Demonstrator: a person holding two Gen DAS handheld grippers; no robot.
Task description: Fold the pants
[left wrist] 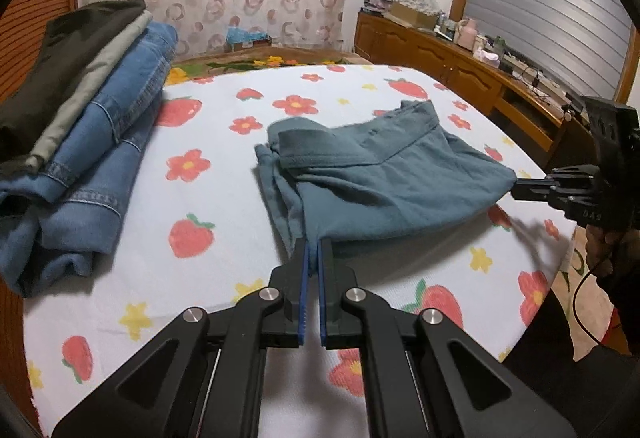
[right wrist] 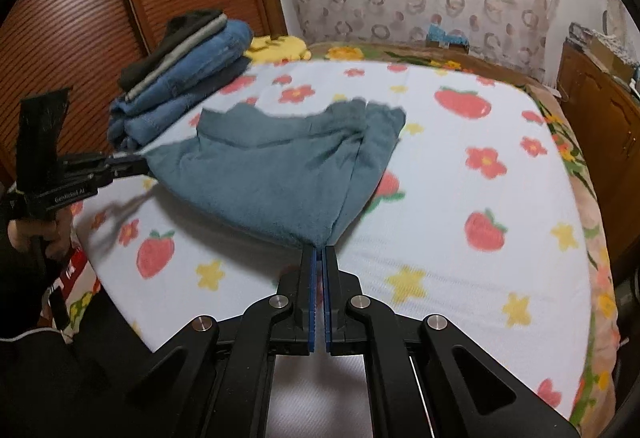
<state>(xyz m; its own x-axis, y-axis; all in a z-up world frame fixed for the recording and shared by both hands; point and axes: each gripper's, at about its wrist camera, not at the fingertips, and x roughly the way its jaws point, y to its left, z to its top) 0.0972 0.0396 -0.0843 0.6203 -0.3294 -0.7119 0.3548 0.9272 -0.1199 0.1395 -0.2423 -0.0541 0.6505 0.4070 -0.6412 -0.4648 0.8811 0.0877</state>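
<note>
While the teal pants lie partly folded toward the near edge of the bed, we hold them by 2 near corners. Our left gripper has its blue pads pressed together on 1 corner of the cloth, and our right gripper pinches the other corner the same way, so the fabric stretches taut between them and lifts a little off the strawberry-and-flower sheet. From the left wrist view we see the right gripper at the bed's right edge. Near the far left corner of the bed sits a stack of folded clothes: blue jeans below, grey and dark pieces on top, well apart from the pants. A wooden sideboard runs beyond the bed's right edge.
</note>
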